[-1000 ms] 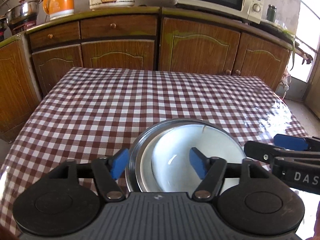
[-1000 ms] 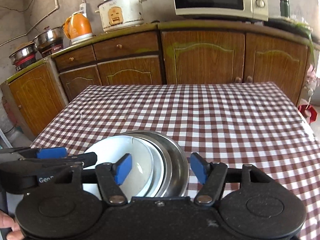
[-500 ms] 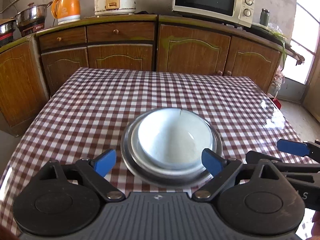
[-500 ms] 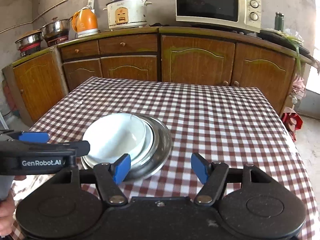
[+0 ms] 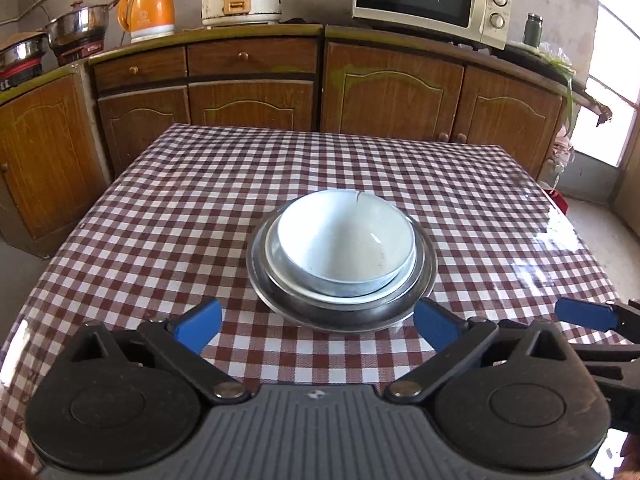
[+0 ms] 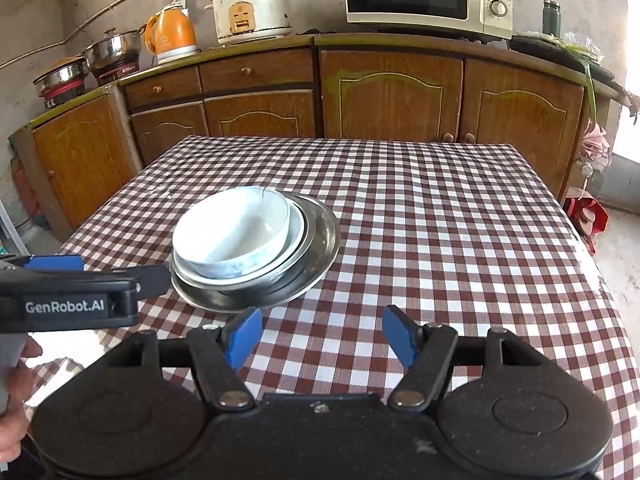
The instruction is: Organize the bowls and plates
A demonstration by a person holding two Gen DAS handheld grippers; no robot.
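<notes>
Bowl (image 5: 346, 236) nested in steel plate (image 5: 424, 280) mid-table (image 5: 160, 216), left tool (image 5: 318, 326) and right tool (image 6: 322, 338) spread, empty, short of plate rim

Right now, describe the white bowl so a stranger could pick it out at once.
Find the table with the red-and-white checked cloth before the wooden cabinets. One stack of dishes stands on it, with a wide steel plate at the bottom. The white bowl is the deep top piece, nested in the shallower white dish.
</notes>
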